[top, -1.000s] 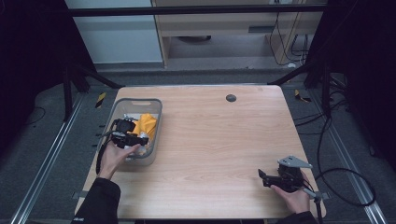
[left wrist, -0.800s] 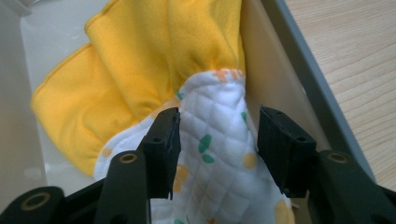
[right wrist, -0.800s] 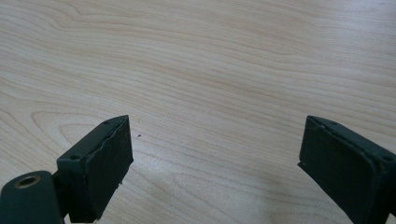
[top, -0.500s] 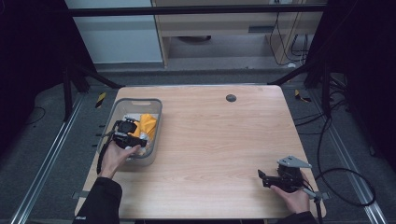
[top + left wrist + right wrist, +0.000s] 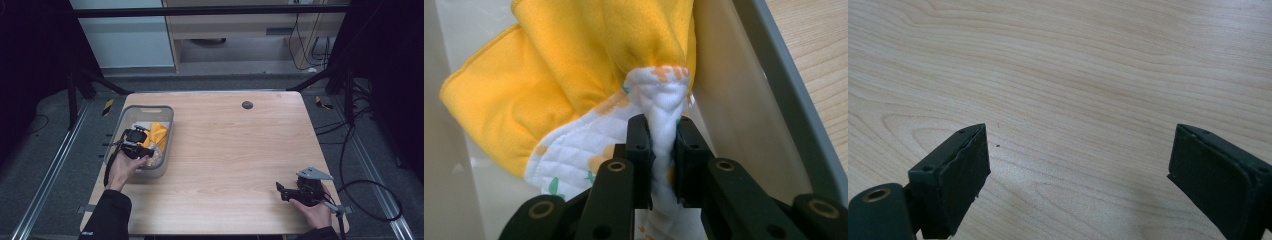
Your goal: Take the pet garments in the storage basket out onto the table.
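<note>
In the left gripper view, we lose the cloth (image 5: 574, 75) past the top edge, and its pinched fold is hidden between the left claw (image 5: 663, 150) jaws. The bin (image 5: 774, 85) runs off-frame. In the high view, the cloth's print is too small to read.

A light wooden bench (image 5: 225, 150) carries a grey bin (image 5: 165, 112) near its left edge and a small dark disc (image 5: 247, 105) toward the far side.
</note>
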